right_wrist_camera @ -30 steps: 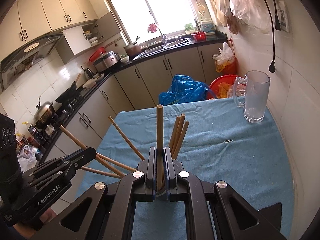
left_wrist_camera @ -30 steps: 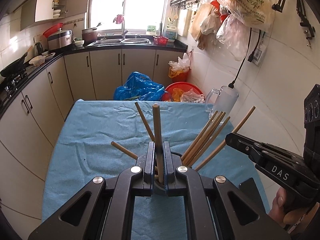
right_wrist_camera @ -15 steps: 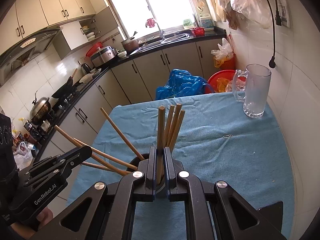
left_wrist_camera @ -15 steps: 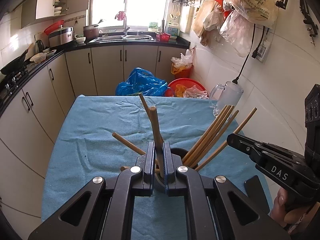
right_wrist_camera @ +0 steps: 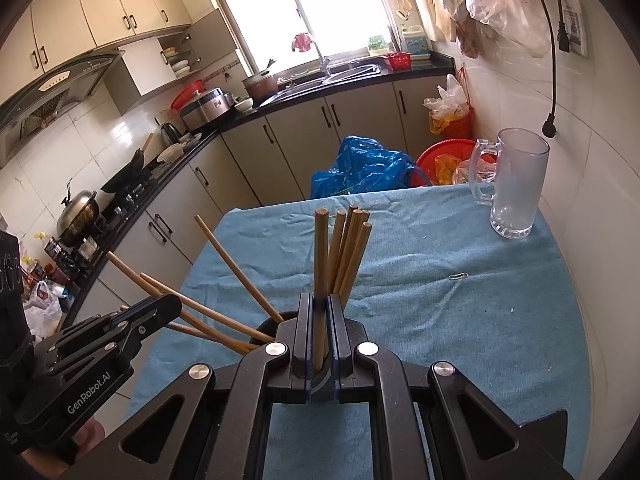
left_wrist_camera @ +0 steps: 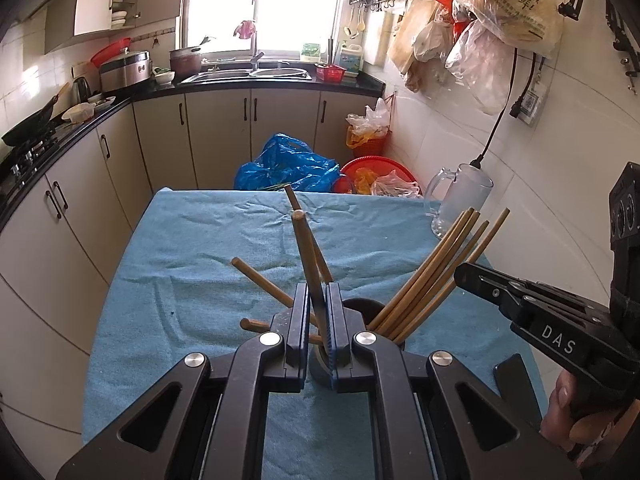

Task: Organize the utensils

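A blue towel-like cloth (right_wrist_camera: 460,320) covers the counter (left_wrist_camera: 120,380), wrinkled toward the far edge. On it stand a dark round holder (left_wrist_camera: 362,307) full of wooden chopsticks near the front and an empty glass mug (right_wrist_camera: 518,188) at the far right corner by the tiled wall. A small paper clip (right_wrist_camera: 458,276) lies on the cloth between them.

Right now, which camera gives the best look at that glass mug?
The right wrist view: the glass mug stands whole and unobstructed on the blue cloth. In the left wrist view the mug sits farther off, smaller, its base behind chopsticks.
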